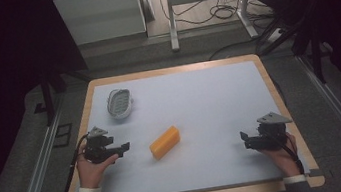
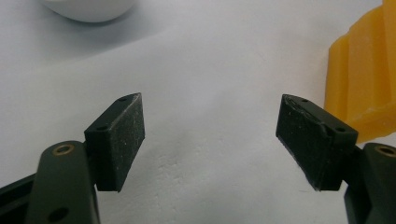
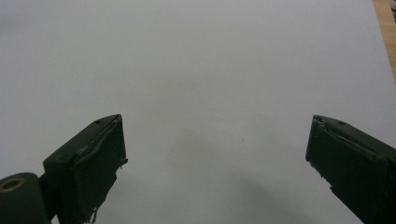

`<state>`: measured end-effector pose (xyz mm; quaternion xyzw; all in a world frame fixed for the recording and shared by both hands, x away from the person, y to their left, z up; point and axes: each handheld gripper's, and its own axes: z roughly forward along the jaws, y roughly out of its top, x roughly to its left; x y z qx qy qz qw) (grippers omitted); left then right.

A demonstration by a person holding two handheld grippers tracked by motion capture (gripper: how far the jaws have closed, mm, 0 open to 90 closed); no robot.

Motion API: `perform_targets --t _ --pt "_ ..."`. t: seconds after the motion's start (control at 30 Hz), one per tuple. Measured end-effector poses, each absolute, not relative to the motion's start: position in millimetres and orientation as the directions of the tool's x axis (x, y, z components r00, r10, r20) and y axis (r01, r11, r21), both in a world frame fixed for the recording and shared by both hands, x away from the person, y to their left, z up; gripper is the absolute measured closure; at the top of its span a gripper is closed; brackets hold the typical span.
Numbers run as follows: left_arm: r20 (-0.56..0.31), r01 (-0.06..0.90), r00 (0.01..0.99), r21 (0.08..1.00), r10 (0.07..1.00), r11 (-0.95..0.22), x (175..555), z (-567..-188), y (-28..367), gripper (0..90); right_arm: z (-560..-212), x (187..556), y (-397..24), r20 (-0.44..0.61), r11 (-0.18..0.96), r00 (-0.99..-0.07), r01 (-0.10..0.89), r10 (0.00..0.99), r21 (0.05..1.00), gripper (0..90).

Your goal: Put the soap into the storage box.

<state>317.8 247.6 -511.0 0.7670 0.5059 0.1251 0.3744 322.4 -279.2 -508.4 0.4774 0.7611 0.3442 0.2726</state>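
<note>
High view: the orange rectangular foam block [image 1: 165,142] lies near the middle of the white-topped table [image 1: 209,100], long axis running from near-left to far-right; the left gripper [image 1: 124,147] stands just beside its near end, jaws spread and empty; the right gripper [image 1: 244,139] sits well apart, jaws likewise spread; a white oval slotted dish [image 1: 120,103] rests farther back. Judgement: the left gripper is the nearer; the block lies to the right of its jaws.
</note>
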Motion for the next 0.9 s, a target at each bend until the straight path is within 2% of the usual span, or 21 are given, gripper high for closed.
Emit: perform_targets --t 0.53,0.9 --pt "-0.149 0.688 0.458 0.684 0.876 -0.243 315.3 -511.1 245.9 24.3 -510.3 321.2 -289.0 -0.064 0.297 -0.415 0.525 0.907 0.798 6.7" --pt "-0.176 0.709 0.459 0.663 0.871 -0.240 313.6 -508.4 247.1 23.8 -514.5 321.3 -295.2 -0.031 0.283 -0.429 0.538 0.903 0.794 6.7"
